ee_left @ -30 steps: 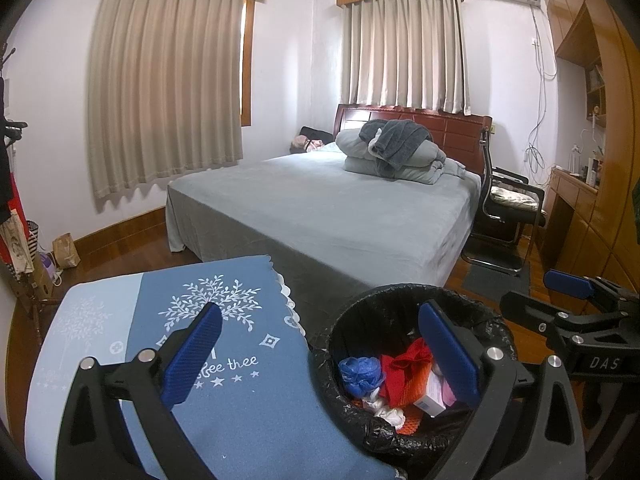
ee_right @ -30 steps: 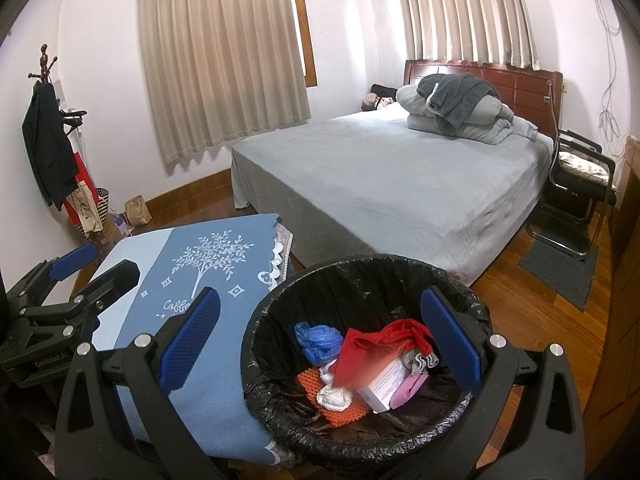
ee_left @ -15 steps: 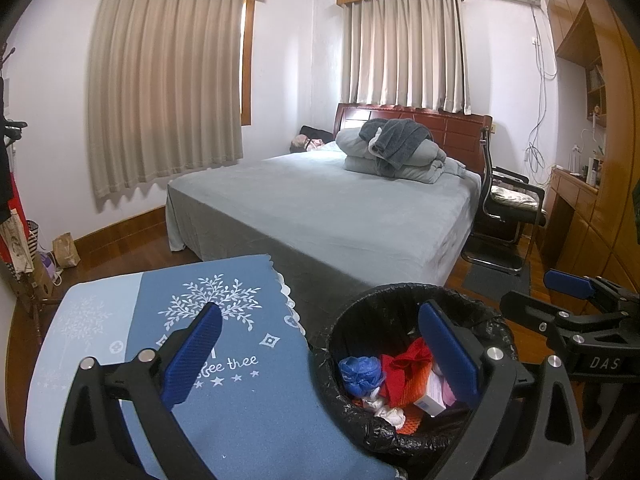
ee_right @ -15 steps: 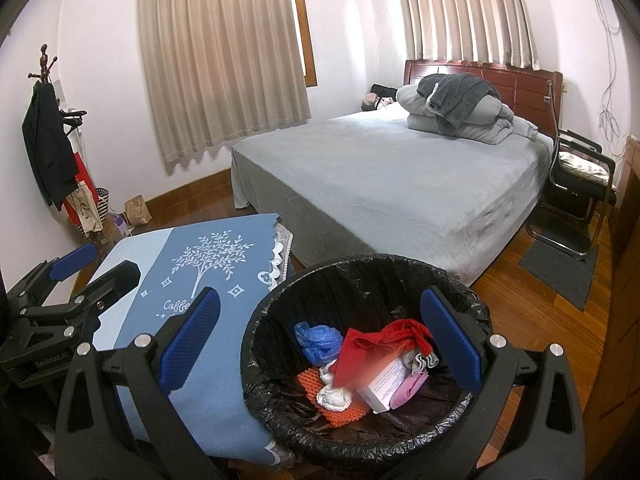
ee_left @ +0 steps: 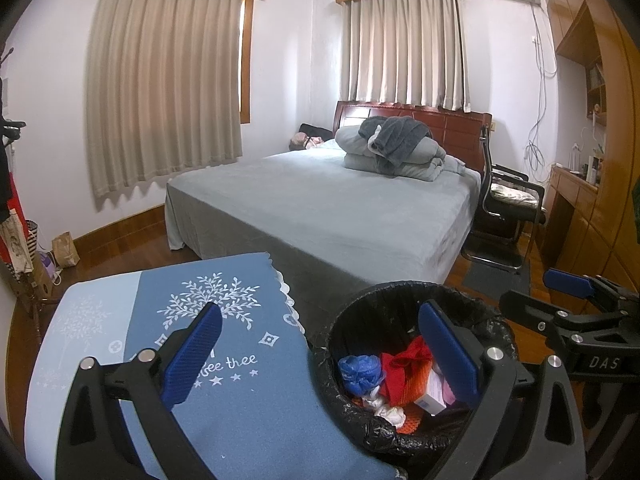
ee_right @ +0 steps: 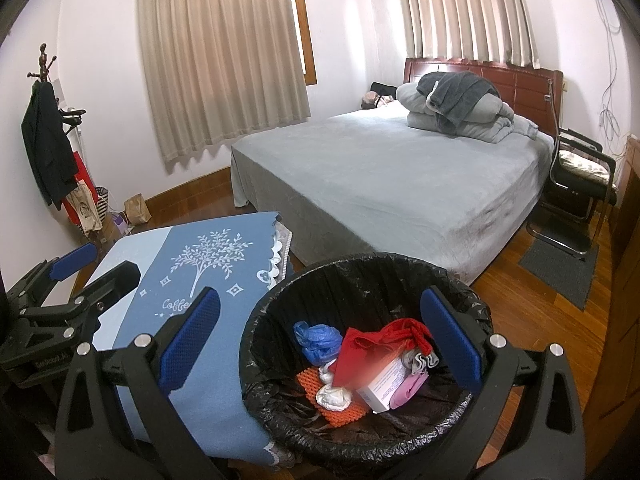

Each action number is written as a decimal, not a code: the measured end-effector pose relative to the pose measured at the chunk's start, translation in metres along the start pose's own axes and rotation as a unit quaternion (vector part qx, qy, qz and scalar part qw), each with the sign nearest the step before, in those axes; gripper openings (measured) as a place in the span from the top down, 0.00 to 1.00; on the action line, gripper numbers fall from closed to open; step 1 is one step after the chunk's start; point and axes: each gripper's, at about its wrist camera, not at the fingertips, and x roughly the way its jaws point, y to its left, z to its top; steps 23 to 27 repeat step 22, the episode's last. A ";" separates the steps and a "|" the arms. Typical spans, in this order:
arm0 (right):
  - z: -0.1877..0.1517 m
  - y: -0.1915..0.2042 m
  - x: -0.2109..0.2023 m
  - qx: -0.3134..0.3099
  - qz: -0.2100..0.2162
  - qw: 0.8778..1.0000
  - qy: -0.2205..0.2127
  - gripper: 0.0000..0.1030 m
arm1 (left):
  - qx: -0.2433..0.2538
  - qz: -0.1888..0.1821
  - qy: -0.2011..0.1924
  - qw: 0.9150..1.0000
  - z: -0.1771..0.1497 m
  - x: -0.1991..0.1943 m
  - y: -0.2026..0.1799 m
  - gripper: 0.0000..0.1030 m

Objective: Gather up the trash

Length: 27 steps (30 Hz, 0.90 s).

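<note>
A round bin with a black liner [ee_right: 360, 276] stands beside a low table with a blue tree-print cloth [ee_right: 224, 256]. In the bin lie a blue plastic bag [ee_right: 316, 338], a red bag [ee_right: 372, 340], a small white box [ee_right: 384, 384], crumpled white tissue [ee_right: 332, 396] and an orange mesh piece [ee_right: 308, 380]. My right gripper [ee_right: 320, 348] is open and empty above the bin's near rim. My left gripper [ee_left: 320, 354] is open and empty over the table edge and the bin [ee_left: 384, 300]. Each gripper shows in the other's view: the right one [ee_left: 576, 300] and the left one [ee_right: 80, 276].
A large bed with a grey cover [ee_left: 340, 208] and folded bedding [ee_left: 396, 148] fills the middle of the room. A black chair [ee_left: 508, 208] and a wooden desk [ee_left: 572, 200] stand on the right. A coat rack [ee_right: 48, 136] and paper bags [ee_right: 138, 208] stand on the left.
</note>
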 end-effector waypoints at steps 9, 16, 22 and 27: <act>0.001 0.000 0.000 0.000 0.000 1.000 0.001 0.05 | -0.002 0.000 0.001 1.000 0.000 0.000 0.000 0.06; -0.004 0.003 -0.003 0.000 0.002 1.000 0.002 0.05 | -0.001 -0.001 0.002 1.000 -0.002 -0.002 0.000 0.06; -0.003 0.003 -0.003 0.001 0.001 1.000 0.003 0.05 | -0.002 0.000 0.003 1.000 -0.004 -0.003 0.000 0.06; -0.003 0.003 -0.003 0.001 0.001 1.000 0.003 0.05 | -0.002 0.000 0.003 1.000 -0.004 -0.003 0.000 0.06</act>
